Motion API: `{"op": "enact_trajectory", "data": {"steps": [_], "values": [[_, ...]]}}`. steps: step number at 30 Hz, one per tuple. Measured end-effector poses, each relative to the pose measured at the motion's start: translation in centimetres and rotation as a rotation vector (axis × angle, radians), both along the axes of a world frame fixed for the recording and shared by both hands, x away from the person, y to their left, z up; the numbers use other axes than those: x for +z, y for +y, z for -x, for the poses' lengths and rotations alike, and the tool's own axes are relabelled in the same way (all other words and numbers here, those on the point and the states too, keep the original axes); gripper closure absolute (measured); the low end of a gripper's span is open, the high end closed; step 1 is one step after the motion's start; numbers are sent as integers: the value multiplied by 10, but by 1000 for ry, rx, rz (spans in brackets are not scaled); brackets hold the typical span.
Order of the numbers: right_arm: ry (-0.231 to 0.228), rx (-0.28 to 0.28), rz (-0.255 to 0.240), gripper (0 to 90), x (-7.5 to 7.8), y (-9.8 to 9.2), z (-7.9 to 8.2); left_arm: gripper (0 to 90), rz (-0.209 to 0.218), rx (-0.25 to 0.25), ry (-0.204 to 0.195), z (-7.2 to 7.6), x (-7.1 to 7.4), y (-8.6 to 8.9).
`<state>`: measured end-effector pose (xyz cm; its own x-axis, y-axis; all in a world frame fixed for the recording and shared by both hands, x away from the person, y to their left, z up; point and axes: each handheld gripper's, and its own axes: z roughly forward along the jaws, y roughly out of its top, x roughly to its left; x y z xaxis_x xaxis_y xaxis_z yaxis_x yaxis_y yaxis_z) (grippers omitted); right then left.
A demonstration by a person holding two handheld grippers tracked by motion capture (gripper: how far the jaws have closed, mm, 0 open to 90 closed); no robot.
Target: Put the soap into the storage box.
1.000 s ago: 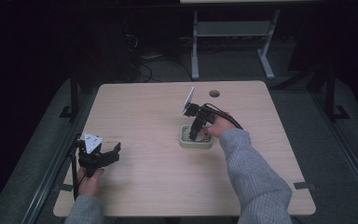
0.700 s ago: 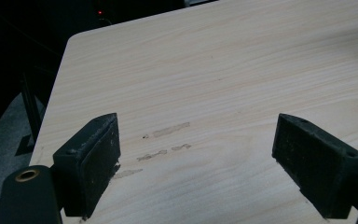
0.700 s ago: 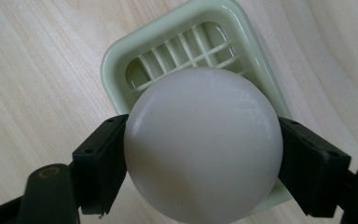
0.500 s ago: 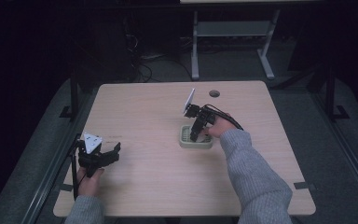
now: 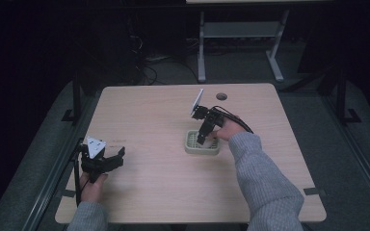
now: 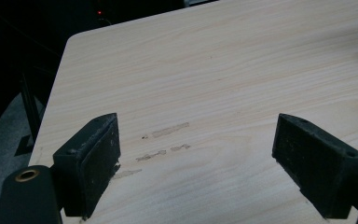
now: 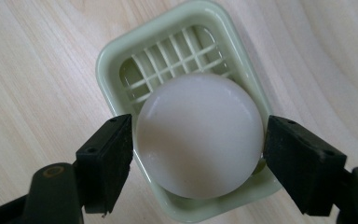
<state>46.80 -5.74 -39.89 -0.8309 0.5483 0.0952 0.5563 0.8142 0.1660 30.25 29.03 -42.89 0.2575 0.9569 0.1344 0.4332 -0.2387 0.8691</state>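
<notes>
Straddling the white round soap [image 7: 199,134] in the green slatted dish [image 7: 116,56] at the table's [image 5: 149,110] 3 o'clock, my right gripper [image 7: 198,144] seems clamped on it, left gripper [image 6: 209,163] idle and spread at 8 o'clock; next I'd judge a straight lift.

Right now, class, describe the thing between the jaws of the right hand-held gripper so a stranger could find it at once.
Start at the wooden table and find the pale green slatted dish right of its middle. In it sits a white soap bar, between the jaws of the right hand-held gripper. It is the one smooth, rounded, plain white thing there.
</notes>
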Motion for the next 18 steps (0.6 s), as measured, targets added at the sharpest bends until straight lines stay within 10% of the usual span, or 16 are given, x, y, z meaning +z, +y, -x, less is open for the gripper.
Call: {"op": "enact_trajectory", "data": {"steps": [18], "values": [[-7, -41, -62, 229, 17, -18, 9, 148, 0, -2, 1, 0, -1, -1]]}}
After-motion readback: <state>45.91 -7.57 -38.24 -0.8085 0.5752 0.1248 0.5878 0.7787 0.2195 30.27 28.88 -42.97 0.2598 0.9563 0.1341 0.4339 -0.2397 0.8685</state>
